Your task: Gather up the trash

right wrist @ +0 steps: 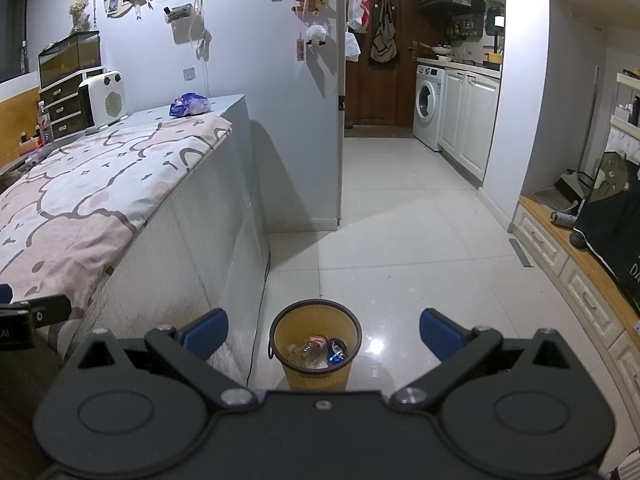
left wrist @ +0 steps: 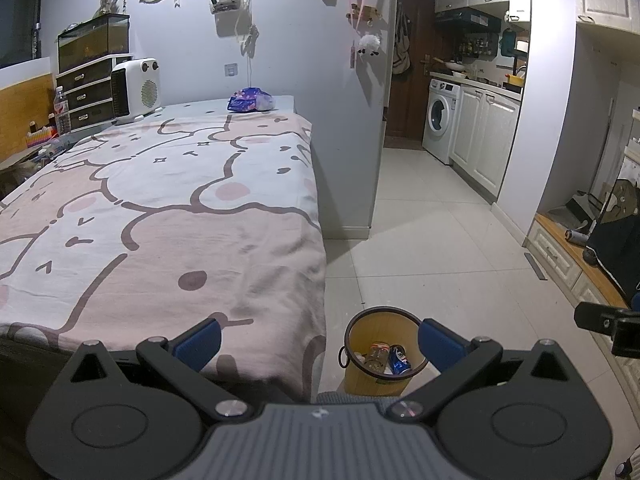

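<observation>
Down on the tiled floor (left wrist: 420, 216) beside the bed (left wrist: 160, 208), the left wrist view shows a yellow waste bin (left wrist: 378, 380) with its base cut off behind the gripper body. Inside lie a clear plastic bottle (left wrist: 376, 354) and a blue can (left wrist: 399, 360); other scraps under them are too dim to name. The left gripper (left wrist: 318, 340) hangs above with its blue pads spread wide, holding nothing and touching nothing. A purple packet (left wrist: 250, 100) sits at the far end of the bed, well apart. The right gripper's tip pokes in at the right edge, mostly cut off.

From the right wrist view, the bin (right wrist: 316, 372) stands just beside the bed's side panel, lower part hidden by the gripper body. The bottle (right wrist: 310, 348) and can (right wrist: 337, 350) show inside; labels are unreadable. The right gripper (right wrist: 323, 334) is spread wide and empty, the bin framed between its pads. The purple packet (right wrist: 190, 105) lies far off on the bed.
</observation>
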Motion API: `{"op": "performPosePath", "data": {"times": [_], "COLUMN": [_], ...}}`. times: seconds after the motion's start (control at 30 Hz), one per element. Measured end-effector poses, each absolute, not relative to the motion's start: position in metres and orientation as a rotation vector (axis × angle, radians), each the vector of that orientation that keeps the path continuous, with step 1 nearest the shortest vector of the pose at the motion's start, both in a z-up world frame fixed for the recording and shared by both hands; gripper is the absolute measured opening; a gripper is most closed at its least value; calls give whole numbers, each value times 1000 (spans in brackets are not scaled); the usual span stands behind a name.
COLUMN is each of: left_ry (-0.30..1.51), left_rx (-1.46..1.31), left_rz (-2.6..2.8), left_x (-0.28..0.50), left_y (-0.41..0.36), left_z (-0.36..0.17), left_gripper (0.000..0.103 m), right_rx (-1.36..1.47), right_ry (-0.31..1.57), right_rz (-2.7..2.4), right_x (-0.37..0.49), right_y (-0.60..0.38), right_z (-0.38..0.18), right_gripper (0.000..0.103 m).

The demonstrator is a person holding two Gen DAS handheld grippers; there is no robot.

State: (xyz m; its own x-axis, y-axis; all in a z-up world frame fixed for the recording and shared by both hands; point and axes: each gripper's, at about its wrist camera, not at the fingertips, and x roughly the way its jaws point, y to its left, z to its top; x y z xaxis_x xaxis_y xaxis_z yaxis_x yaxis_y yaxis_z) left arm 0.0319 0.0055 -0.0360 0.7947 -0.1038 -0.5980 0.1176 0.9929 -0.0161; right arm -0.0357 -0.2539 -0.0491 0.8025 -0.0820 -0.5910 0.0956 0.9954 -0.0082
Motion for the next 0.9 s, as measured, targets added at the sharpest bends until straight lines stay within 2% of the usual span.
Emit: {"op": "performPosePath", "data": {"times": [0.9], "left_ry": [647], "left_rx": [21], "left_rz": [-119], "left_x": [32], "left_y": [4], "left_z": [-36], "left_gripper": [103], "right_rx": [27], "right_ry": [644], "right_rz": [-94], "right_x": [-37], "right_y": [-254], "right_z": [-55], "right_gripper": [103]}}
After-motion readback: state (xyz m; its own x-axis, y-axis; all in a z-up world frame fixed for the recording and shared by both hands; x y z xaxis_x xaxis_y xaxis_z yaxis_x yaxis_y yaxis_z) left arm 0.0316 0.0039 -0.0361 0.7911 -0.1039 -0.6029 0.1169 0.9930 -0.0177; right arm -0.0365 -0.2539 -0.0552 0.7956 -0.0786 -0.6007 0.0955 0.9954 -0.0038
